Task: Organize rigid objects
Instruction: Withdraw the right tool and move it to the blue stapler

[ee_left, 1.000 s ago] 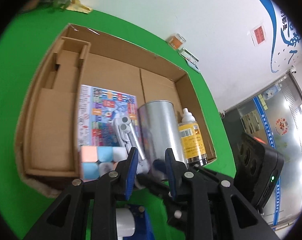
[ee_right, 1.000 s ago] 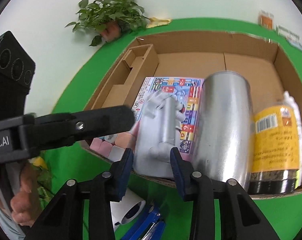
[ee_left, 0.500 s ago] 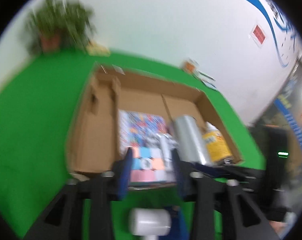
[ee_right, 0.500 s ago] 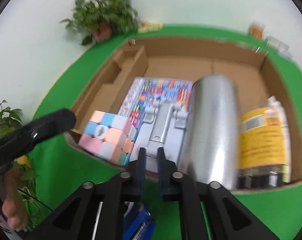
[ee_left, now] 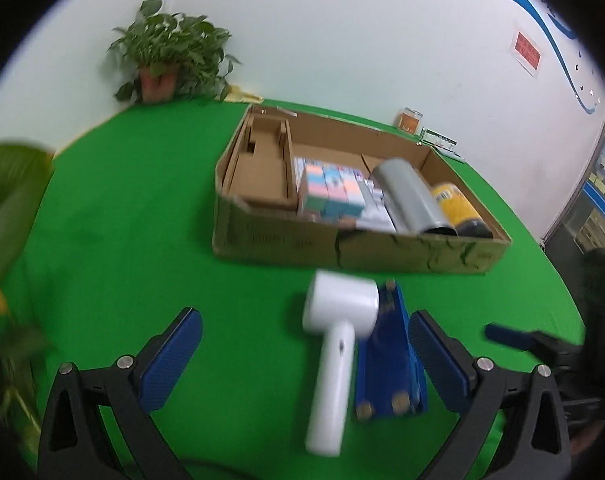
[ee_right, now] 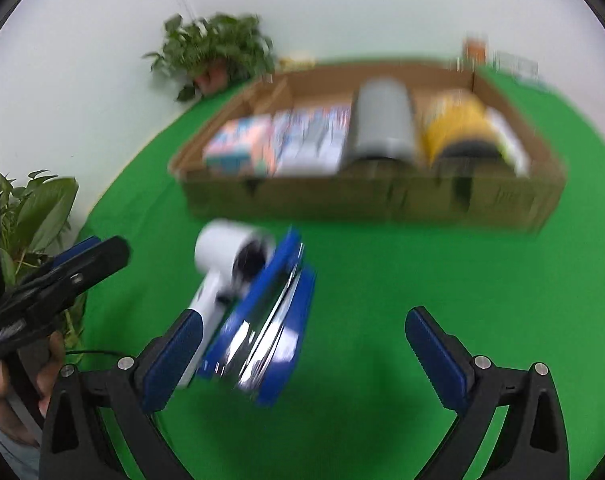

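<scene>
Both tools, left tool (ee_left: 304, 354) and right tool (ee_right: 302, 344), are opening, empty; the white dryer (ee_left: 334, 344) touches the blue stapler (ee_left: 390, 356), so grabbing one probably knocks the other.

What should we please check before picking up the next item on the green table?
1. Left hand-held gripper empty: ok, jaws opening, nothing pressed.
2. Right hand-held gripper empty: ok, jaws opening, nothing gripped.
3. Items left outside the box: not ok, white device and blue stapler lie on the table.
4. The two apart for a clean grasp: not ok, they lie side by side, seemingly touching.
5. Free room in the box: ok, left compartment bare.
6. Cube, tumbler, yellow bottle settled inside: ok.
</scene>
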`<state>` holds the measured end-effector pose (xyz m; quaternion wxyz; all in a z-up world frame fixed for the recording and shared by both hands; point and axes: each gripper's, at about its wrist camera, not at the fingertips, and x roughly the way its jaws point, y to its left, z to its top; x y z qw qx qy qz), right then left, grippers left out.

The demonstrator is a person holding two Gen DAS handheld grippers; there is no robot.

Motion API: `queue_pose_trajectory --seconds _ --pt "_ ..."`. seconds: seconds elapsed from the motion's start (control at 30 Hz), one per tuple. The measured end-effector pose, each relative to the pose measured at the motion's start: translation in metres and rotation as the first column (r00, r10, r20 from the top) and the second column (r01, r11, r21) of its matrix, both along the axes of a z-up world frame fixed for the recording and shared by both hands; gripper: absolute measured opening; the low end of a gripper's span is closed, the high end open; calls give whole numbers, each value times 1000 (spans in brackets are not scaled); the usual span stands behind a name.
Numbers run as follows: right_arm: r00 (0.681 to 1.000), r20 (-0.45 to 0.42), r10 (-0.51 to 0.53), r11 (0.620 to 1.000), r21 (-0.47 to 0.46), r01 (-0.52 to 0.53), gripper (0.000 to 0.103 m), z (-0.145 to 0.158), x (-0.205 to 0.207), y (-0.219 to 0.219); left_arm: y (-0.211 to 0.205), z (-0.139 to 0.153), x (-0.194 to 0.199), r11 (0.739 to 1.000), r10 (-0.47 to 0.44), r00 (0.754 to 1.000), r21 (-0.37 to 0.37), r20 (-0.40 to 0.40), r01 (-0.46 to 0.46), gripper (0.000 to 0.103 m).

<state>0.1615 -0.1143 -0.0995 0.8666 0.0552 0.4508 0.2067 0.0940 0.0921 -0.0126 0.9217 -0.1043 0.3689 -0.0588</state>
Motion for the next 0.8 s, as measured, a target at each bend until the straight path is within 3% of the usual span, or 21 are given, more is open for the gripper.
queue_pose_trajectory --seconds 0.07,0.17,0.43,0.53,0.57,0.67,0.8 --pt "998 -63 16 999 41 -14 85 -20 -1 6 -5 -3 -8 1000 0 1000 -20 -15 -1 102" --pt "997 -80 -7 994 106 16 86 -27 0 7 -8 -4 -21 999 -3 1000 -33 -18 2 102" --pt "987 -156 48 977 211 -14 83 -36 -18 15 -15 2 -40 999 2 1000 -37 -18 -3 102" --pt "987 -159 32 978 209 2 79 -39 -17 22 -14 4 -41 998 3 1000 -61 -24 -4 102" --pt "987 -158 18 983 183 11 71 -41 -17 25 -13 5 -43 998 6 1000 -67 -26 -8 102" --pt "993 -115 36 988 151 -18 67 -41 -24 26 -14 6 -47 998 12 1000 -67 -22 -14 102" --pt "998 -48 46 996 82 -42 53 -34 -42 7 -16 5 -51 997 7 1000 -74 -26 -9 102"
